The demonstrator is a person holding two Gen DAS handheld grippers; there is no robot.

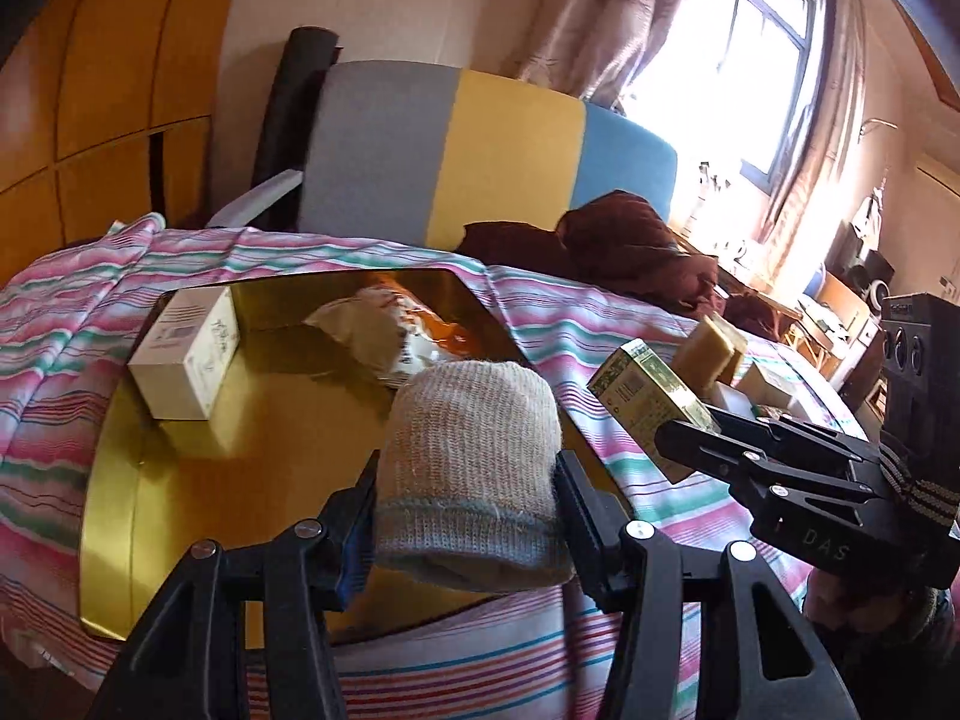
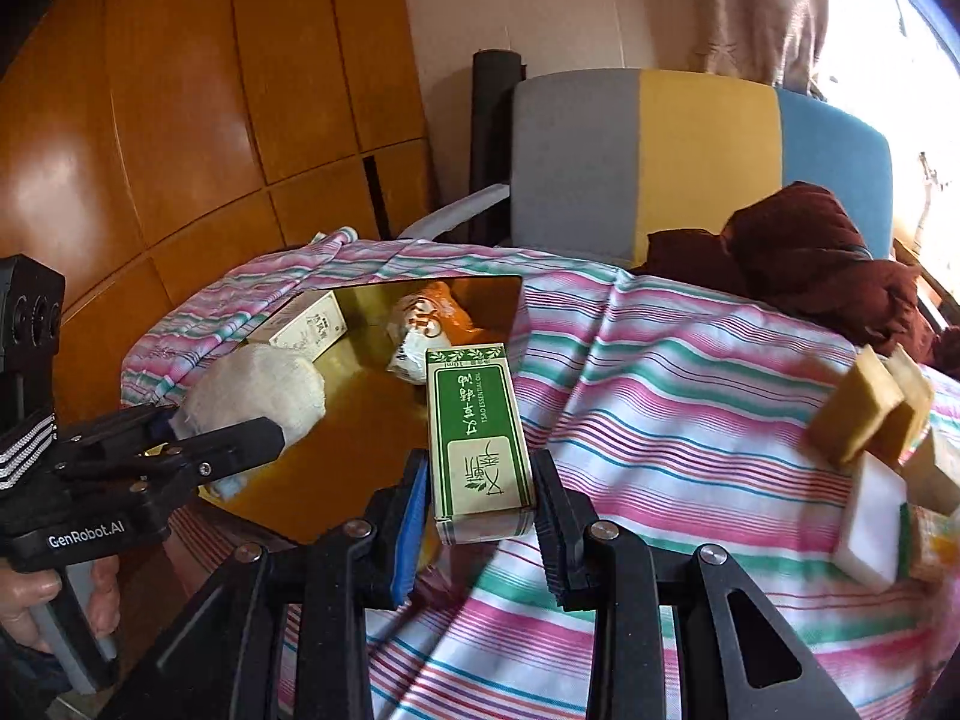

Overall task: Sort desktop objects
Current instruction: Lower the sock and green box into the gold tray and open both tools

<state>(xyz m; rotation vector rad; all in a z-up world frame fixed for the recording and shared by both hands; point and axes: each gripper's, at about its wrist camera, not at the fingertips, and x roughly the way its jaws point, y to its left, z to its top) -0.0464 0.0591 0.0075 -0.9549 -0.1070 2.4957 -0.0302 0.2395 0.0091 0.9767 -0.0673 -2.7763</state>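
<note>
Between the closed jaws of the right gripper (image 2: 480, 516), the green-and-cream cardboard box (image 2: 480, 444) reads "TSAO ESSENTIAL OIL" and "10ml". The left gripper (image 2: 240, 438) body reads "GenRobot.AI"; the right gripper's reads "DAS".

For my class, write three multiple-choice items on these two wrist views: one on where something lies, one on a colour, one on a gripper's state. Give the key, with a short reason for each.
1. Where does the white box lie?
A. In the gold tray
B. On the chair seat
C. On the striped cloth beside the wooden blocks

2. What colour is the label on the carton held in the right gripper?
A. Red
B. Green
C. Blue

3. What is the state of the left gripper?
A. Open, holding nothing
B. Shut on a knitted sock
C. Shut on a wooden block

Key: 1 A, the box stands on the floor of the gold tray near its far left corner. 2 B, the carton's face is green with white text. 3 B, the rolled sock sits clamped between the fingers.
</note>
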